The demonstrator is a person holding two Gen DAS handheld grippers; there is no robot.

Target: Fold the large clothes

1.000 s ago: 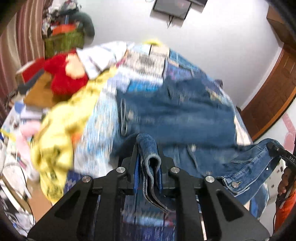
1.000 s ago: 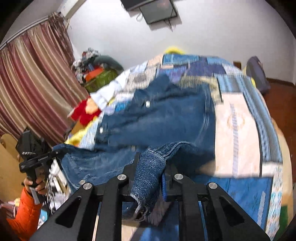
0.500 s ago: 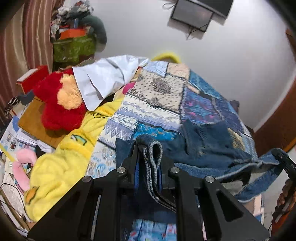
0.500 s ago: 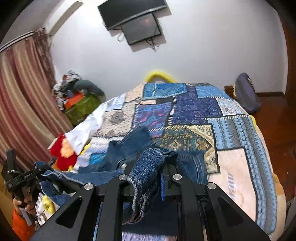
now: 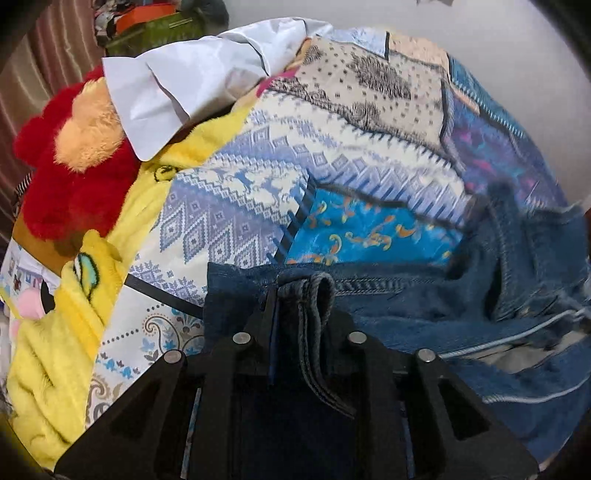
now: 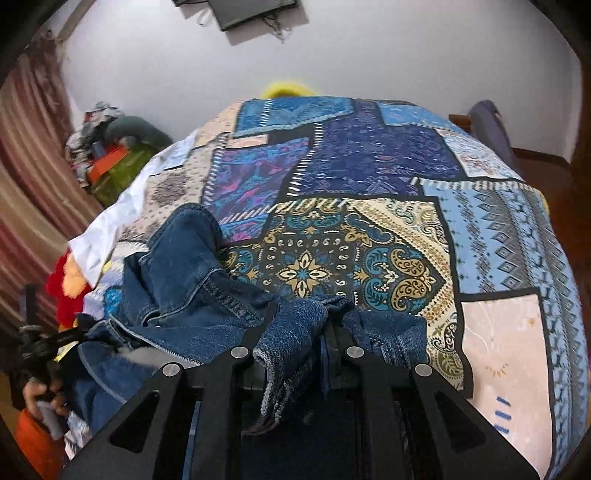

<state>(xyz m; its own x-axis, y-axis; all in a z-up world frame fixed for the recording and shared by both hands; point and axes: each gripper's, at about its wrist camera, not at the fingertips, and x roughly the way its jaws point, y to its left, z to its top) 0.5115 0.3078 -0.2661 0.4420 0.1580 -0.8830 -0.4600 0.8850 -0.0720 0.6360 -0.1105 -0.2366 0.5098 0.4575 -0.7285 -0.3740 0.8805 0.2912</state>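
Observation:
A blue denim jacket (image 5: 424,302) lies bunched on the patchwork quilt (image 5: 258,192) of a bed. My left gripper (image 5: 304,295) has a thick folded hem of the jacket between its fingers, low over the quilt; its jaws are opening, and the hem still fills the gap. In the right wrist view the jacket (image 6: 184,266) is heaped at the left of the quilt (image 6: 369,177). My right gripper (image 6: 306,314) is shut on another edge of the denim, which droops over its fingers. The jacket's lower part is hidden under both grippers.
A yellow plush blanket (image 5: 55,369), a red plush toy (image 5: 74,177) and a white garment (image 5: 184,74) crowd the bed's left side. A green basket (image 6: 122,170) of clothes stands by the striped curtain. A dark bag (image 6: 491,125) sits at the far right, and a screen (image 6: 255,11) hangs on the wall.
Both grippers have gone forward and down over the bed with the denim edges, doubling the jacket over itself. The left jaws stand slightly wider around the hem.

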